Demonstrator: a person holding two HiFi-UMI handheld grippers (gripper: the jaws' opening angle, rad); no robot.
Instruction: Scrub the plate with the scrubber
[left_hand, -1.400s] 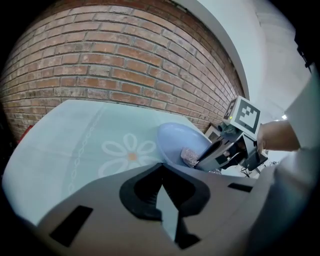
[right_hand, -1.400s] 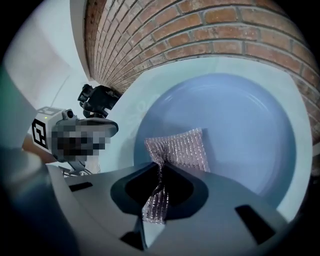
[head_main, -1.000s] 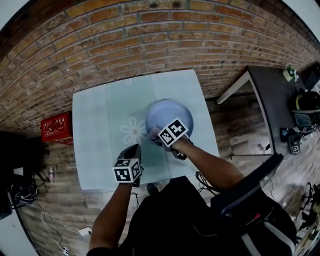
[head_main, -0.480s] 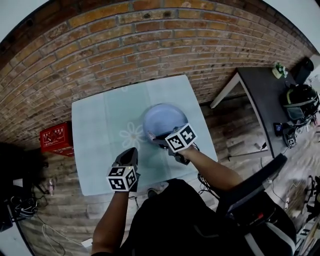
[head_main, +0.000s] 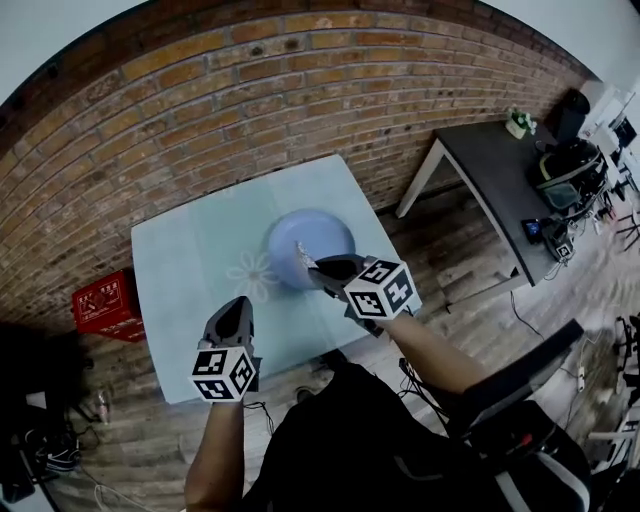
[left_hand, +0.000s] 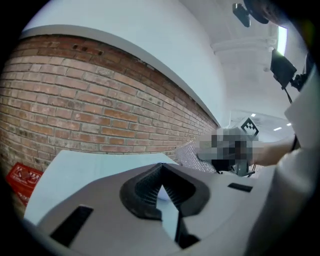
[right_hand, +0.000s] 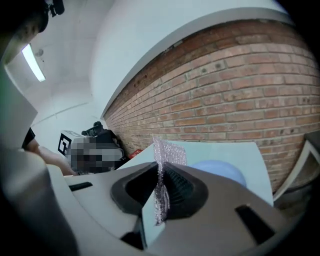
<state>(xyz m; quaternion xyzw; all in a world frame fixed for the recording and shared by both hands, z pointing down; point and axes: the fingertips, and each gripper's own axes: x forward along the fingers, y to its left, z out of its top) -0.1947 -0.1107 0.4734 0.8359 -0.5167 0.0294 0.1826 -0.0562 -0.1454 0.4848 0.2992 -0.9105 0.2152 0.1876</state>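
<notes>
A pale blue plate (head_main: 315, 235) sits right of centre on the light green table (head_main: 180, 260). My right gripper (head_main: 312, 266) hovers over the plate's near rim, shut on a silvery mesh scrubber (head_main: 300, 250). In the right gripper view the scrubber (right_hand: 167, 152) sticks up between the jaws of that gripper (right_hand: 161, 167), and the plate (right_hand: 220, 170) lies beyond. My left gripper (head_main: 238, 308) is over the table's near part, left of the plate and apart from it. Its tips (left_hand: 161, 169) meet with nothing between them. The scrubber (left_hand: 192, 155) shows at the right of the left gripper view.
A brick wall (head_main: 250, 110) runs behind the table. On the wooden floor to the left stands a red crate (head_main: 100, 300). A dark desk (head_main: 500, 160) with gear on it is at the right, and a dark chair (head_main: 520, 370) stands close beside me.
The head view has swung, so the table sits further left and lower. The right gripper still holds the scrubber at the plate's near rim. The left gripper has drifted a little left.
</notes>
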